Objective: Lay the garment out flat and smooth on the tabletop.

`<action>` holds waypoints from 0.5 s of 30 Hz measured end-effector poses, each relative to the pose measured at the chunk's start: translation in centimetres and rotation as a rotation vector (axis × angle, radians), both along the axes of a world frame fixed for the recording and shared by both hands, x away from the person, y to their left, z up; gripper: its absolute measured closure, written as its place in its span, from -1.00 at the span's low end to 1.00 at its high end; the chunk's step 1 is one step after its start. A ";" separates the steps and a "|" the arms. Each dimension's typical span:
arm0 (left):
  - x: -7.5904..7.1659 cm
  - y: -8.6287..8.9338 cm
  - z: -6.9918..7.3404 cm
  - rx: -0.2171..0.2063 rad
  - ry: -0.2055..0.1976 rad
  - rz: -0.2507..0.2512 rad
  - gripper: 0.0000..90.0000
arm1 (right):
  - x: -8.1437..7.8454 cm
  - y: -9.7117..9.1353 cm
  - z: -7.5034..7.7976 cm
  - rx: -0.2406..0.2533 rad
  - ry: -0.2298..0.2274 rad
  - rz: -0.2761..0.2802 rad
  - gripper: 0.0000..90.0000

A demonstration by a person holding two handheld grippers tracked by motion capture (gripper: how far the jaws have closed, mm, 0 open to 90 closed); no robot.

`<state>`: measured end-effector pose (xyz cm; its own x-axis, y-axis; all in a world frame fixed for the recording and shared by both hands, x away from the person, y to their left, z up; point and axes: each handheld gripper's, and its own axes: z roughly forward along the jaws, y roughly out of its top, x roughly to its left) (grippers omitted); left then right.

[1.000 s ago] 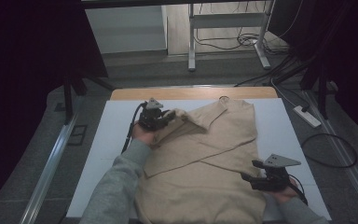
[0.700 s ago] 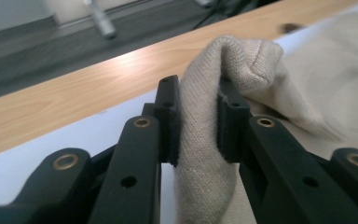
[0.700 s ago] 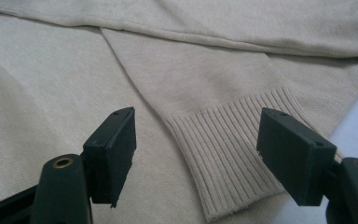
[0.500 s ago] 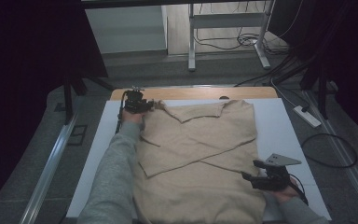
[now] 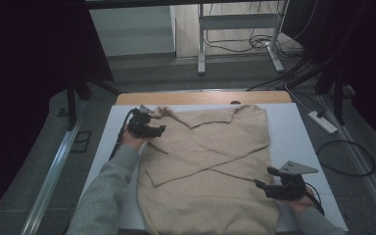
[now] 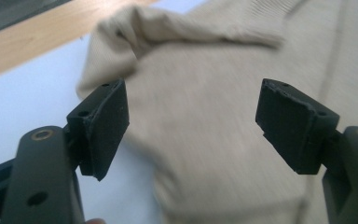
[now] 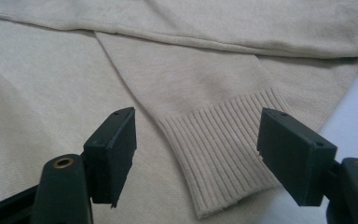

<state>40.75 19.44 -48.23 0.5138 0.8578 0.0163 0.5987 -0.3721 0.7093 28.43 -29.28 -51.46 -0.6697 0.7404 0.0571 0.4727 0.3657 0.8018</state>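
The beige sweater (image 5: 210, 166) lies flat on the white tabletop (image 5: 293, 132), both sleeves folded across its front so they cross over the chest. Its far-left shoulder corner (image 6: 121, 28) bunches up a little, just ahead of the left gripper (image 5: 152, 128), and in the left gripper view that rumpled corner sits beyond the two black pads (image 6: 105, 126) with plain knit filling the space between them. The left gripper's jaws have just been opening and now stand wide, pads clear of the cloth, nothing pinched between them. The person's grey sleeve (image 5: 105, 191) runs back from that gripper along the sweater's left edge.

Over at the near right edge of the sweater, the right gripper (image 5: 267, 182) points in toward the cloth, its jaws spread wide too. In the right gripper view the ribbed cuff (image 7: 219, 154) of one folded sleeve lies directly ahead, between the two pads (image 7: 116, 154) but touched by neither, its end resting on the sweater's body, with a strip of white tabletop showing off to the gripper's right. A bare wooden strip (image 5: 200, 98) runs along the far edge, beyond the left gripper.
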 end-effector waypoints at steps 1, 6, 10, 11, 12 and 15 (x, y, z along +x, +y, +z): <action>-0.8 0.2 -0.3 0.000 0.002 -0.004 -0.43 | 0.0 0.0 0.0 -0.003 -0.001 -0.003 -0.37; -4.7 1.3 -1.8 -0.064 0.029 -0.017 -0.43 | 0.0 -0.1 0.1 -0.018 -0.012 -0.010 -0.38; -7.1 1.7 -2.8 -0.037 0.031 -0.025 -0.42 | -0.1 -0.2 0.1 -0.028 -0.012 -0.013 -0.38; -7.6 1.9 -3.2 -0.031 0.034 -0.020 -0.42 | -0.1 -0.2 0.1 -0.029 -0.011 -0.017 -0.38; -7.7 2.0 -3.4 -0.026 0.046 -0.020 -0.42 | 0.0 -0.2 0.0 -0.033 -0.010 -0.021 -0.38; -8.4 2.5 -4.2 -0.026 0.070 -0.011 -0.43 | -0.1 -0.3 -0.1 -0.052 -0.013 -0.030 -0.39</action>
